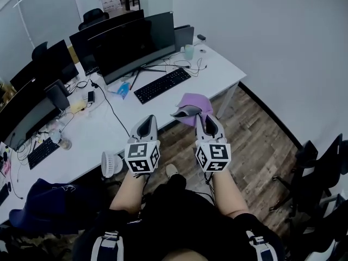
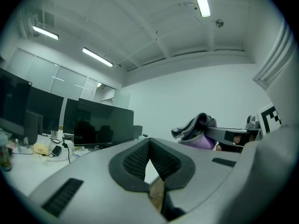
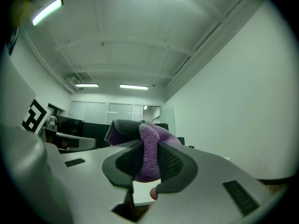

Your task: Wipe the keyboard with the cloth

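Two grippers show in the head view, held close to the person over the brown wooden floor (image 1: 261, 145). These are the left gripper (image 1: 147, 121) and the right gripper (image 1: 205, 118), which carries a purple-and-grey fleecy cloth (image 1: 191, 106) by the near edge of the white desk (image 1: 223, 69). The flat black keyboard (image 1: 162, 85) lies farther off on the desk, apart from the cloth.

In the left gripper view, the jaws meet at their tips with nothing between them, and the cloth hangs off to the right.

In the right gripper view, the jaws are clamped on the cloth, which bunches above them.

Left tool (image 2: 149, 147), jaws together; cloth (image 2: 198, 130) beyond
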Demonstrator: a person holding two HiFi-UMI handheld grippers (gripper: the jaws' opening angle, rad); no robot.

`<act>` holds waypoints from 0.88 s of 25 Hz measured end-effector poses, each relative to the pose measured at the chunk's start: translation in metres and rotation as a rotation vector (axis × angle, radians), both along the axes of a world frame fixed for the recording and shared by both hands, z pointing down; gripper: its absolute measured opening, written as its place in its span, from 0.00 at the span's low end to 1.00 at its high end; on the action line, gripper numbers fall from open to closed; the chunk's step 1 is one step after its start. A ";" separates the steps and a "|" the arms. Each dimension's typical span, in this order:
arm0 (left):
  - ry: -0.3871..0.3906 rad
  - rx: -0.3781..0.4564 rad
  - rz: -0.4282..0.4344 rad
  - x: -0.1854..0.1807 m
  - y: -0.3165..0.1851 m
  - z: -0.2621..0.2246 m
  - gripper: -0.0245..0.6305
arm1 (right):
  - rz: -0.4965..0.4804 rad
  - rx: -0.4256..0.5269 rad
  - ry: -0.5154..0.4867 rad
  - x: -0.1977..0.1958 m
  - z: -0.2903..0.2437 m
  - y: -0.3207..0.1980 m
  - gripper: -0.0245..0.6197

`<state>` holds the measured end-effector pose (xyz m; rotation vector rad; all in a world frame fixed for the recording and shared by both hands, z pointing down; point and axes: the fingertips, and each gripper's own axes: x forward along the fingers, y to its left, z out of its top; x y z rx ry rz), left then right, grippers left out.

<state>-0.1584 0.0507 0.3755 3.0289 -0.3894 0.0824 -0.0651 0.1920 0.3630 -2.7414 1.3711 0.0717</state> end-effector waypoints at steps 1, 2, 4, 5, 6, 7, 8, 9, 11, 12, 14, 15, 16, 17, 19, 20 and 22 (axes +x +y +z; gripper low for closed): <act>0.000 -0.001 -0.002 0.010 -0.006 0.001 0.05 | -0.002 0.000 0.002 0.011 0.000 -0.006 0.18; 0.000 -0.003 -0.006 0.020 -0.012 0.003 0.05 | -0.004 0.000 0.001 0.022 0.001 -0.012 0.18; -0.002 -0.007 -0.016 0.040 -0.025 0.005 0.05 | -0.013 0.001 -0.004 0.043 0.002 -0.026 0.18; -0.004 -0.009 -0.021 0.050 -0.032 0.004 0.05 | -0.020 0.001 -0.008 0.054 0.003 -0.034 0.18; -0.006 -0.009 -0.027 0.060 -0.039 0.004 0.05 | -0.026 0.001 -0.012 0.065 0.002 -0.042 0.18; -0.008 -0.009 -0.033 0.070 -0.047 0.003 0.05 | -0.034 0.001 -0.015 0.077 0.002 -0.051 0.18; -0.011 -0.009 -0.040 0.079 -0.055 0.003 0.05 | -0.041 -0.001 -0.018 0.087 0.003 -0.061 0.18; -0.015 -0.011 -0.048 0.088 -0.064 0.003 0.05 | -0.049 -0.003 -0.020 0.097 0.004 -0.072 0.18; -0.023 -0.017 -0.066 0.105 -0.085 0.006 0.05 | -0.065 -0.009 -0.026 0.116 0.007 -0.094 0.18; -0.028 -0.021 -0.076 0.114 -0.096 0.008 0.05 | -0.075 -0.013 -0.031 0.126 0.009 -0.105 0.18; -0.037 -0.031 -0.098 0.130 -0.117 0.011 0.05 | -0.096 -0.025 -0.042 0.144 0.013 -0.127 0.18; -0.040 -0.035 -0.109 0.139 -0.127 0.011 0.05 | -0.107 -0.032 -0.045 0.153 0.014 -0.138 0.18; -0.041 -0.038 -0.118 0.147 -0.137 0.011 0.05 | -0.118 -0.038 -0.046 0.162 0.015 -0.150 0.18; -0.040 -0.040 -0.127 0.155 -0.147 0.011 0.05 | -0.129 -0.042 -0.045 0.171 0.015 -0.161 0.18; -0.038 -0.044 -0.144 0.172 -0.166 0.012 0.05 | -0.148 -0.046 -0.040 0.189 0.014 -0.183 0.18; -0.036 -0.047 -0.153 0.180 -0.176 0.013 0.05 | -0.158 -0.049 -0.038 0.198 0.014 -0.194 0.18; -0.032 -0.053 -0.173 0.194 -0.195 0.015 0.05 | -0.178 -0.056 -0.035 0.215 0.015 -0.216 0.18</act>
